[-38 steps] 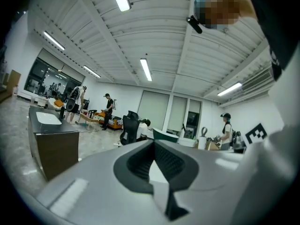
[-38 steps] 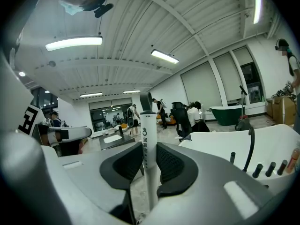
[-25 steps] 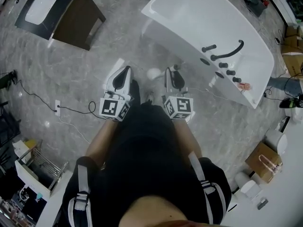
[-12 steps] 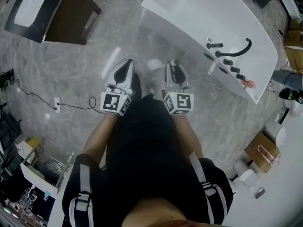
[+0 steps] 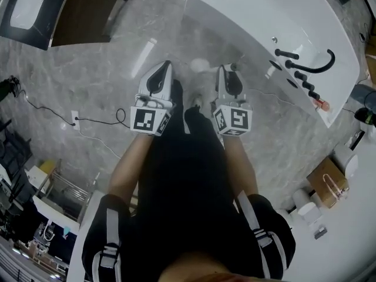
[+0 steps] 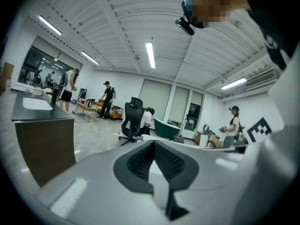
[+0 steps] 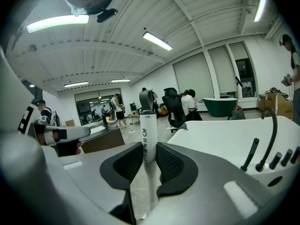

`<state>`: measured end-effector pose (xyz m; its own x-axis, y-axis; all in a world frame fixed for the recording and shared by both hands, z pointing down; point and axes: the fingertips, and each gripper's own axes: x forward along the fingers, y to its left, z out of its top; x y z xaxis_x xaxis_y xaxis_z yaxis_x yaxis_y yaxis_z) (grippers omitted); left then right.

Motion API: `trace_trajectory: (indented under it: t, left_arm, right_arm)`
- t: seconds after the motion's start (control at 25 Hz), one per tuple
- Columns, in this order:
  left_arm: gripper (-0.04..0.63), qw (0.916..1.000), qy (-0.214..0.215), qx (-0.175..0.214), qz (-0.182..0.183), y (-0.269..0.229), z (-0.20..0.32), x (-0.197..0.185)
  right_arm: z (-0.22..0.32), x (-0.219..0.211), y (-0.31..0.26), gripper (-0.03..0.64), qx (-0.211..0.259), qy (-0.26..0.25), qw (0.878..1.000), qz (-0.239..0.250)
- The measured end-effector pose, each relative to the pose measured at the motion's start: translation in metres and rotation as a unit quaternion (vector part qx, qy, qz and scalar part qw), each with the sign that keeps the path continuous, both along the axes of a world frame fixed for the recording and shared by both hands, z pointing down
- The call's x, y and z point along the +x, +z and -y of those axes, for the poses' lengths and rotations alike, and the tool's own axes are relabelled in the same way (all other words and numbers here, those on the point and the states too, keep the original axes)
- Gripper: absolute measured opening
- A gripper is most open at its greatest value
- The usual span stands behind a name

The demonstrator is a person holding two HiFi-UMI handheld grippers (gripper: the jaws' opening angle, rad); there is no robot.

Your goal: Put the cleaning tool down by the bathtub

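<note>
— What are the right tongs (image 7: 149,150) gripping?
— They are clamping the cleaning tool (image 7: 148,130). It is a smooth, round white handle with grey print, standing upright at the centre of the right gripper view. The ribbed black pads (image 7: 171,165) are pressing on both its sides, so the jaws are standing only as far apart as the handle is thick.
— And the left tongs (image 6: 153,143)?
— Their ribbed pads are meeting at the tips, with nothing between them.
— Where is the bathtub (image 5: 264,16) lying?
— It is filling the upper right of the head view. It is glossy white with a rounded rim, and it is carrying a curved black tap (image 7: 272,130) and black knobs. The right tongs are hovering over the floor near its outer wall, at centre frame.
— How is the floor (image 5: 88,81) looking?
— It is showing as polished grey marbled stone, mirroring the ceiling lights. A dark cabinet (image 5: 82,13) with a white basin is sitting at the upper left. The gripper views are showing a large hall with a white ribbed ceiling, strip lights and people standing about.
</note>
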<state>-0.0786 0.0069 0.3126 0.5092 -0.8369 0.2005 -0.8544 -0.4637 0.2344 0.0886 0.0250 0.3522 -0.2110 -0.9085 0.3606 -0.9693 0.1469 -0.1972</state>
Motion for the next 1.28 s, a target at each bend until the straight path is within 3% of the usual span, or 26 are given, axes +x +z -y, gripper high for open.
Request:
trace_trajectory:
  t: [1.28]
  left_arm:
    - [0.008,0.9989,0.023,-0.041,0.01,0.171,0.113,-0.026]
  right_arm:
    - [0.107,-0.024,0.183,0.091,-0.053,0.044,0.998,-0.005]
